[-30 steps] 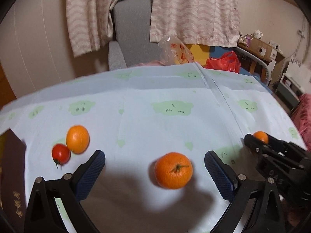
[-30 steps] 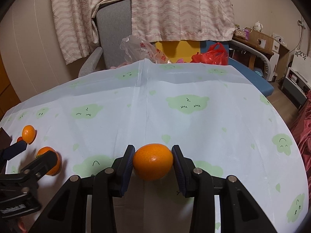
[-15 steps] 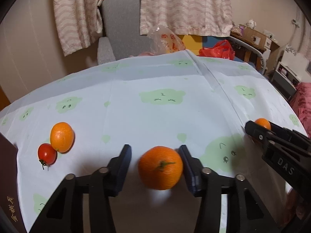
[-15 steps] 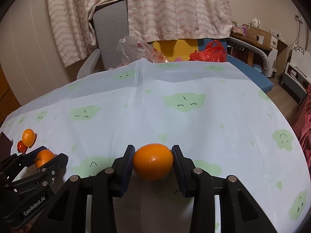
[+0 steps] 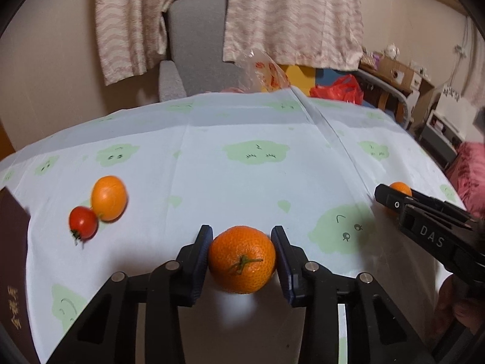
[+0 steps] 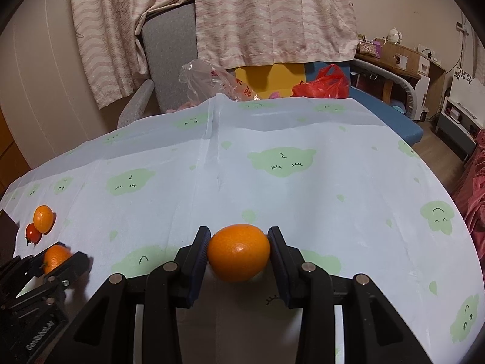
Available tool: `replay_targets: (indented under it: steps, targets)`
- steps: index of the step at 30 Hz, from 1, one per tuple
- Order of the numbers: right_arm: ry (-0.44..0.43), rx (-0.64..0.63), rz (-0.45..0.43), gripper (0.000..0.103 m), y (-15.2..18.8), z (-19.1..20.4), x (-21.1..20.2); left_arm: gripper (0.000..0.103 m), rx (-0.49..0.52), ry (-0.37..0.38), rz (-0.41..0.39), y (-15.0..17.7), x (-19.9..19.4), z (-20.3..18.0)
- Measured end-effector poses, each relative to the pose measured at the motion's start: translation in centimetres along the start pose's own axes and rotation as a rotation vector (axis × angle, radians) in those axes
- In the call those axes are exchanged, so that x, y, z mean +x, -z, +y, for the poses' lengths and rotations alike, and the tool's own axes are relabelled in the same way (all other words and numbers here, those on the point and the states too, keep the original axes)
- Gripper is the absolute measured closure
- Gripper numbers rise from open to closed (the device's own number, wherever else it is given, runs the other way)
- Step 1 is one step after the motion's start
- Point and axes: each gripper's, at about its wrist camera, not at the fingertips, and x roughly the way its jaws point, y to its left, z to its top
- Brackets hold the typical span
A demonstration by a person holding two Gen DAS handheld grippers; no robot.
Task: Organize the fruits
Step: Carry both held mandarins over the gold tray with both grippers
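Observation:
In the left wrist view my left gripper [image 5: 242,242] is closing on a dimpled orange with a green stem [image 5: 242,261], and both blue pads touch its sides just above the tablecloth [image 5: 242,176]. A smaller orange [image 5: 109,197] and a red tomato [image 5: 82,222] lie touching each other at the left. In the right wrist view my right gripper [image 6: 239,242] is shut on a smooth orange [image 6: 239,253]. The left gripper [image 6: 57,261] shows at that view's lower left with its stemmed orange [image 6: 54,257]. The right gripper [image 5: 391,197] with its orange [image 5: 400,188] shows at the left wrist view's right edge.
A dark maroon book [image 5: 12,273] lies at the table's left edge beside the tomato. Beyond the far edge stand a grey chair [image 6: 169,57], a clear plastic bag [image 6: 212,82] and a red bag [image 6: 321,86]. Green cloud prints cover the pale blue cloth.
My left gripper's wide-open jaws have closed in onto the stemmed orange. The right gripper keeps its hold on the smooth orange and has not moved.

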Motion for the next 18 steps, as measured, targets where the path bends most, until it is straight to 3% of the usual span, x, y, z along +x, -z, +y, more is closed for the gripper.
replay_targets:
  steps: [6, 12, 18]
  targets:
    - [0.01, -0.002, -0.056, 0.063, 0.1, 0.0, -1.2, 0.063, -0.034, 0.02, -0.092, 1.2, -3.0, 0.9]
    - [0.006, -0.018, -0.168, 0.063, 0.1, 0.5, -3.8, 0.063, -0.031, 0.007, -0.101, 2.0, -5.1, 1.2]
    - [-0.032, -0.01, -0.099, 0.063, 1.1, 1.4, -4.6, 0.063, -0.037, 0.047, -0.104, 3.1, -8.0, 1.8]
